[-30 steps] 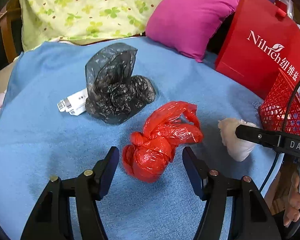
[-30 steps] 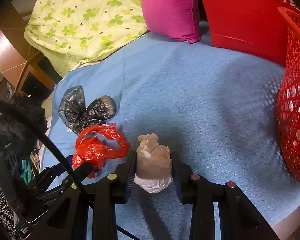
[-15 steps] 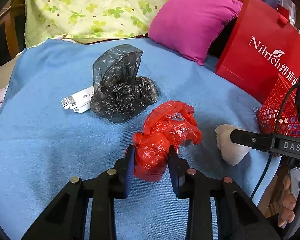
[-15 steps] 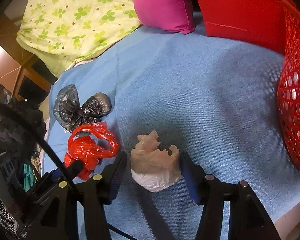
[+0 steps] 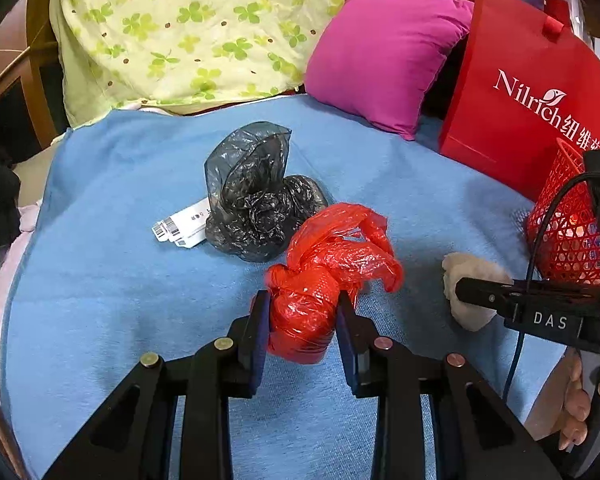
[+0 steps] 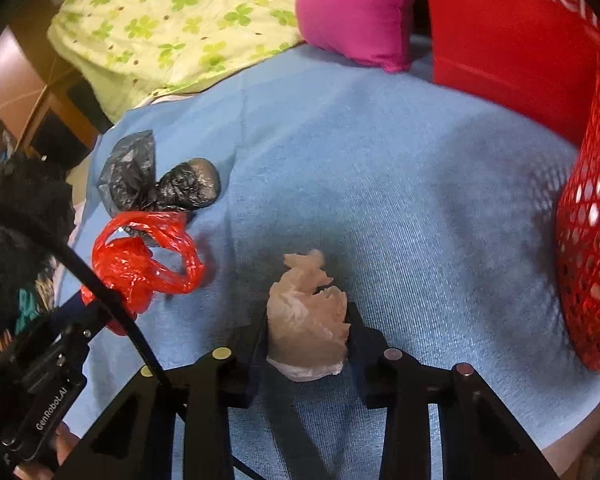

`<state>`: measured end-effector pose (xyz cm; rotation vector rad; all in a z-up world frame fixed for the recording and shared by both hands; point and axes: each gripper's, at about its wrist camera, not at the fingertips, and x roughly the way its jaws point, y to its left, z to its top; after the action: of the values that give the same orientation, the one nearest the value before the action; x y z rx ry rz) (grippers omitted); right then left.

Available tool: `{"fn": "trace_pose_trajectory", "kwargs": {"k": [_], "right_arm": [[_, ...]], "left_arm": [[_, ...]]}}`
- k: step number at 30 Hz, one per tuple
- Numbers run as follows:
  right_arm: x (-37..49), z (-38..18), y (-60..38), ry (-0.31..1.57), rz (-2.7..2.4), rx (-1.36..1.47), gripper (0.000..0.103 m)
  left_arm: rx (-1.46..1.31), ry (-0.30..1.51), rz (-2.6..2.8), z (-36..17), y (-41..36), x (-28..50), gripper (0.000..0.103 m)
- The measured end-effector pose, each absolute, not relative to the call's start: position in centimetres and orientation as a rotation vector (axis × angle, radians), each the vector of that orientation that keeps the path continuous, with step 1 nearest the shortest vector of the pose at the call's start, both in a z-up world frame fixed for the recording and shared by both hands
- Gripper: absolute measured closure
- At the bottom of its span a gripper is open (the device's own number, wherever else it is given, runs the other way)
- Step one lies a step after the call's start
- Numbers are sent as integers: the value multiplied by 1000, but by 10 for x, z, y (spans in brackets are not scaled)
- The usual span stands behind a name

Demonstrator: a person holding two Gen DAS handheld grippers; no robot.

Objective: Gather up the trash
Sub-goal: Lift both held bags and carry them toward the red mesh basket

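- Red plastic bag (image 5: 328,276): crumpled and knotted, its lower bulge is pinched between the two pads of the left gripper (image 5: 302,330), whose jaws stand closed on it; loose handles flare up and to the right above the pads.
- Pale crumpled bag (image 6: 306,316): to the right of the red plastic bag, it sits between the pads of the right gripper (image 6: 307,334). The jaws have just been closing and both pads now press its sides, so it is gripped.
- Black plastic bag (image 5: 256,204): just behind the red plastic bag and to its left, one open lobe standing upright, the rest crumpled low. Whether the two bags touch cannot be told.
- White barcode label (image 5: 180,226): flat, tucked partly under the left edge of the black plastic bag.
- Blue blanket (image 5: 120,280): the surface under all four items.
- Red mesh basket (image 5: 568,220): well to the right of the red plastic bag, at the blanket's edge, with pale items visible inside.
- Red paper bag (image 5: 520,92): behind the basket, printed "Nilrich".
- Magenta pillow (image 5: 384,56): behind the red plastic bag, leaning against the paper bag.
- Green clover-print quilt (image 5: 204,28): far left of the pillow.
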<state>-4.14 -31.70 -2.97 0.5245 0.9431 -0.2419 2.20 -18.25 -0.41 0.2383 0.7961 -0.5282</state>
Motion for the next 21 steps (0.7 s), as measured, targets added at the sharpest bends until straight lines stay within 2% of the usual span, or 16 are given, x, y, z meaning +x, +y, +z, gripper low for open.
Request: {"fn": "trace_pose_trajectory", "kwargs": {"k": [21], "right_arm": [[-80,41,-306,686,-199,450,66]], "left_arm": [[281,698,-459,34,-183,-4,70]]}}
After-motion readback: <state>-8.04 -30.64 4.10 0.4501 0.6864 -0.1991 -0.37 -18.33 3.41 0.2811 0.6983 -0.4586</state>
